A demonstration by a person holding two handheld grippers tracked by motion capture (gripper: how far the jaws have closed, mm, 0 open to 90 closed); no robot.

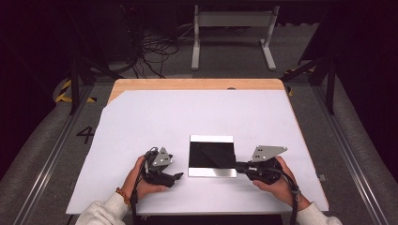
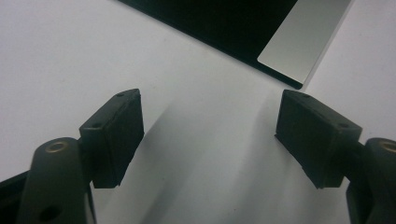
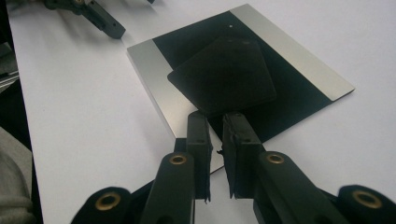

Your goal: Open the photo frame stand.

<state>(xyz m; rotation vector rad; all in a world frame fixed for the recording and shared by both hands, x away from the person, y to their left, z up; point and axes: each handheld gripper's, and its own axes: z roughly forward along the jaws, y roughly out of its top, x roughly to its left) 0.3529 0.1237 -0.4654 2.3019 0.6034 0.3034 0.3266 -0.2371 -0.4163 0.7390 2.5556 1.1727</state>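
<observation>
**A:** How do the fingers (image 3: 198, 140) of the right gripper (image 3: 215, 122) stand?

**B:** Nearly together, with a thin slit left between them. In the right gripper view they reach over the near edge of the panel (image 3: 243, 84), and their tips lie at the near corner of the black square sheet (image 3: 224, 77) on top of it. I cannot tell whether they pinch that corner or merely rest against it.

**A:** And the left gripper (image 2: 210, 128)?

**B:** Released. Its jaws stand wide apart over bare white table cover (image 2: 70, 56), nothing between them, with a corner of the panel just ahead in the left gripper view.

**A:** Where is the panel on the table?

**B:** From the high view, the panel (image 1: 211, 156) lies flat near the front middle of the white table cover (image 1: 187, 112), between the two hands. The left gripper (image 1: 176, 177) sits just beside its near left corner, apart from it; the right gripper (image 1: 238, 165) comes in at its right edge, low down.

**A:** Which way does it run?

**B:** It is almost square, slightly longer front to back. Its centre is black, with silver strips along the far and near edges, running left to right. The dark sheet on it is turned askew, corners pointing towards the panel's sides like a diamond.
</observation>
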